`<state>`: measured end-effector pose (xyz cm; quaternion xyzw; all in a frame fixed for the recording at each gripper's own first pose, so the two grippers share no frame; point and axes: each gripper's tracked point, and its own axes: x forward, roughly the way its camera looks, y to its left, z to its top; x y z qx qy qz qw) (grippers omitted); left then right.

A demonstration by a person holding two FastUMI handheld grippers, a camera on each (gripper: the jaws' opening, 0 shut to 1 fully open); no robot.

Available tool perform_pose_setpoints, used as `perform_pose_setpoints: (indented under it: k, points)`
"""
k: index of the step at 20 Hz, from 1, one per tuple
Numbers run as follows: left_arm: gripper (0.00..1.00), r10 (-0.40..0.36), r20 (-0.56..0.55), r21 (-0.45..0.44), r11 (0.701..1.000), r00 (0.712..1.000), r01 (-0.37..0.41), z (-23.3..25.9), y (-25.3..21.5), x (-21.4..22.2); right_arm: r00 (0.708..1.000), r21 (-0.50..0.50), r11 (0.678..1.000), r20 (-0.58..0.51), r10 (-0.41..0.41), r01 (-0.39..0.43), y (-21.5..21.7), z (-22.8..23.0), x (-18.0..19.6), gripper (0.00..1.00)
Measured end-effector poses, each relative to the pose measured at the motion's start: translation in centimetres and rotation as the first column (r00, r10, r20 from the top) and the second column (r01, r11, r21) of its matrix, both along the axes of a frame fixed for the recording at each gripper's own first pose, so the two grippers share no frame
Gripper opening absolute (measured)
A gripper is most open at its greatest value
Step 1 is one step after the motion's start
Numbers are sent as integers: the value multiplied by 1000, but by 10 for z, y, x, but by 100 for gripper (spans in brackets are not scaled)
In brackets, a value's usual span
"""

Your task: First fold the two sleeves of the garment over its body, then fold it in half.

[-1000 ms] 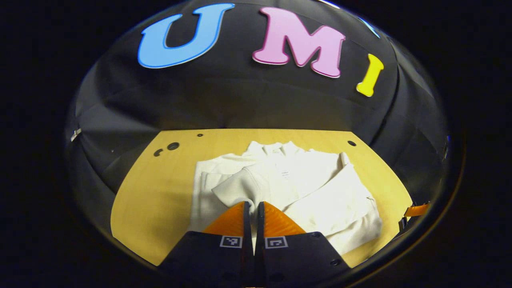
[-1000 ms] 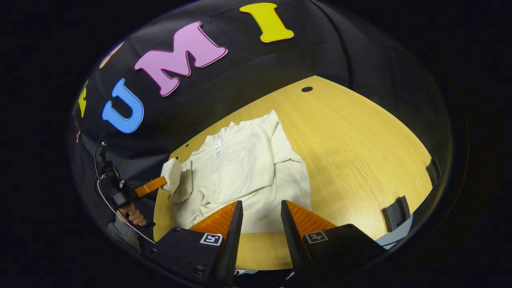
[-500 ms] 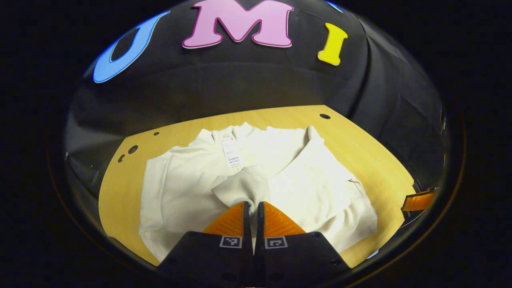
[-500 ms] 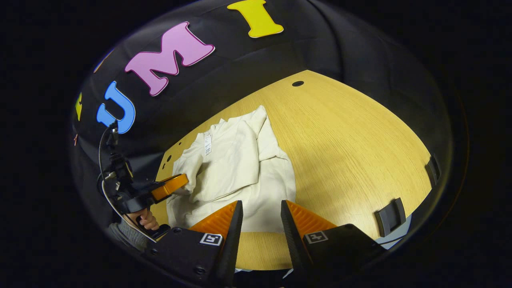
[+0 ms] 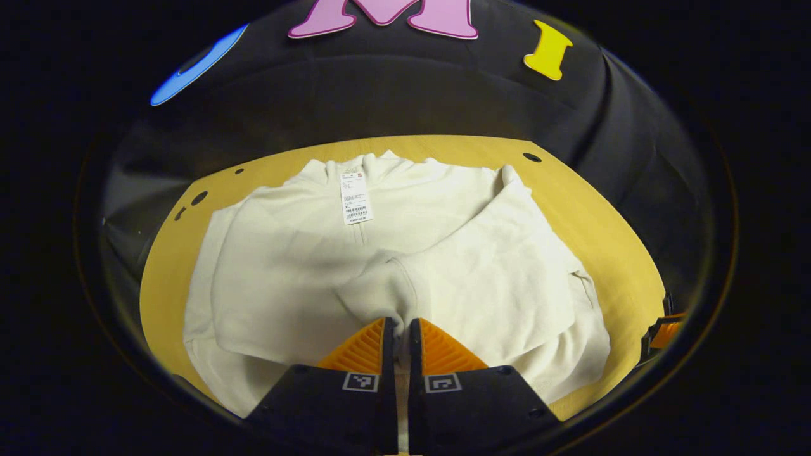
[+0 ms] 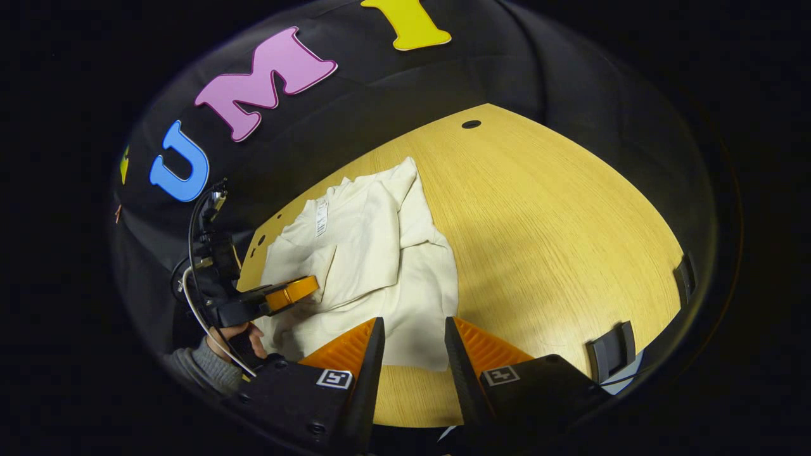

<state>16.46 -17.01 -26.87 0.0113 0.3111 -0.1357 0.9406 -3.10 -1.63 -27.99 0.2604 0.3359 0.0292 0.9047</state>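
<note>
A cream long-sleeved garment lies on the wooden table, collar at the far side with a paper tag on it. One sleeve lies folded across the body. My left gripper is shut on the cuff of the other sleeve, held over the middle of the body. In the right gripper view the garment lies left of centre, and the left gripper reaches over it from the left. My right gripper stands open near the hem, with nothing between its fingers.
The table stretches bare to the right of the garment in the right gripper view. A small dark hole marks its far corner, and two black clips sit on its right edge. A hand holds the left gripper.
My left gripper has carried the sleeve cuff from the garment's left side over onto its body and lowered toward it. The right gripper has stayed open and nearly still.
</note>
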Motion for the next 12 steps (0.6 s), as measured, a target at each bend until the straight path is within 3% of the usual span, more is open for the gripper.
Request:
perform_pose_setpoints:
  k: [2,3,6,8,9,12]
  points:
    - [18,-11,-23,-15,1000,1000,11,-3,0,-2,1000,-4,1000,-6,0,0,0,-3,1,59]
    - [31,-21,-31,-20,1000,999,20,-2,0,-3,1000,-11,1000,-11,-1,1,0,-5,2,59]
    - [45,-17,-25,-14,1000,1000,17,3,5,-5,999,-35,999,-34,-3,1,-4,-14,1,59]
    - [62,-1,-11,-9,1000,1000,1,9,12,-9,999,-49,999,-46,-4,2,-4,-19,1,59]
    - [75,-6,-7,-19,1000,1000,6,13,14,-14,999,-57,998,-50,-4,1,-4,-22,0,59]
    - [71,-18,14,-66,998,1000,18,35,27,-33,998,-82,997,-65,6,-12,-2,-28,-1,60]
